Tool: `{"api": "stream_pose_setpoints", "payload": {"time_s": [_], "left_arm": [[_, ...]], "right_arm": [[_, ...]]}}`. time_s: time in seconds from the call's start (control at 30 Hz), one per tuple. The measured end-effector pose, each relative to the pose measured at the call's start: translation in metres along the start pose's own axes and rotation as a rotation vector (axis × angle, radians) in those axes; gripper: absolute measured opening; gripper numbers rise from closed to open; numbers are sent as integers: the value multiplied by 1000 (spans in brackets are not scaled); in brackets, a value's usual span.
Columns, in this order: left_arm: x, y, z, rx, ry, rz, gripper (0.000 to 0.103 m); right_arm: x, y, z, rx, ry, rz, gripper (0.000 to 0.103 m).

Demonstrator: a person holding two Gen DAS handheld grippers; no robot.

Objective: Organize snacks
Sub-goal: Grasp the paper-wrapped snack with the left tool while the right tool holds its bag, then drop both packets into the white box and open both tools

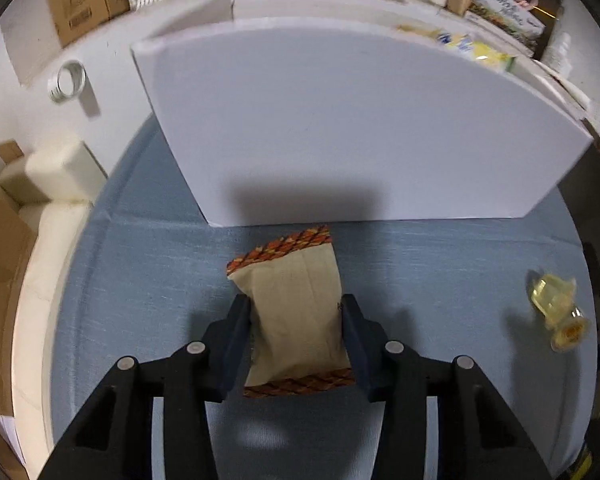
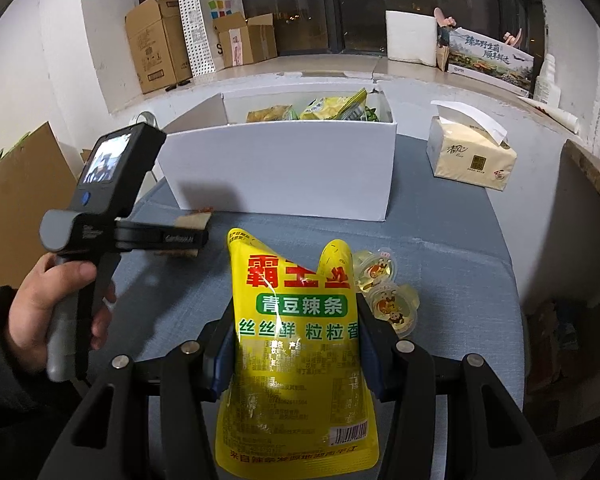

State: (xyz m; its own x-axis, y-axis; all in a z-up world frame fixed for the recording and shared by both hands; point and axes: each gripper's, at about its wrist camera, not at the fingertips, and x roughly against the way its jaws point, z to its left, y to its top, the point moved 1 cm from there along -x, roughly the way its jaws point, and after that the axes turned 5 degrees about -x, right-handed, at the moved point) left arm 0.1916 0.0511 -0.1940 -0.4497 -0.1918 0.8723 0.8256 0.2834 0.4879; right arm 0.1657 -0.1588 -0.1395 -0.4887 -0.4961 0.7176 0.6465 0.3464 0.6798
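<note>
White cardboard box (image 2: 284, 168): centre of blue-clothed table (image 2: 460, 248), already part-filled with snack packs.

Yellow spicy-strip pouch (image 2: 296, 344): clamped in right gripper (image 2: 296, 344), held short of the box.

Tan snack packet (image 1: 298, 312): pinched in left gripper (image 1: 296, 320), just before the box wall.

Jelly cups (image 2: 384, 292): loose on cloth beside the pouch.

Risk: slack pouches catching the box rim; both grippers crowding one opening.

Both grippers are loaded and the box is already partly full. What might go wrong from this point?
The left gripper holds the tan snack packet low against the white box wall; it may hit it unless lifted. The floppy yellow pouch in the right gripper could catch the rim. Jelly cups close behind it might get knocked.
</note>
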Motion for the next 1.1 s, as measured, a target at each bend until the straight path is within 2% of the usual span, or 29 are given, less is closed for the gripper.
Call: {"api": "stream_pose_setpoints", "payload": {"time_s": [0.2,0.37,0.63,0.77,0.9,1.03,1.1], "left_arm": [[43,-7,-8,-61,-9,-99,50],[88,-8,-3,-87,-12,-211,50],[133,12,25,-105,-45,-314,50],[141,35,26,-124,-54,-347,50],[145,64,28,-146,-81,-376,50],[139,102,29,-188,-157,-432,50],[127,126,31,-187,-127,-423,50]], "right_arm": [[1,-1,0,-2,-1,0,56],[6,0,0,-7,-2,-22,56],[14,13,-5,-31,18,-60,56],[18,36,-3,-23,42,-89,56],[16,77,1,-4,57,-128,56],[5,121,5,26,54,-163,56],[-7,150,3,25,53,-171,56]]}}
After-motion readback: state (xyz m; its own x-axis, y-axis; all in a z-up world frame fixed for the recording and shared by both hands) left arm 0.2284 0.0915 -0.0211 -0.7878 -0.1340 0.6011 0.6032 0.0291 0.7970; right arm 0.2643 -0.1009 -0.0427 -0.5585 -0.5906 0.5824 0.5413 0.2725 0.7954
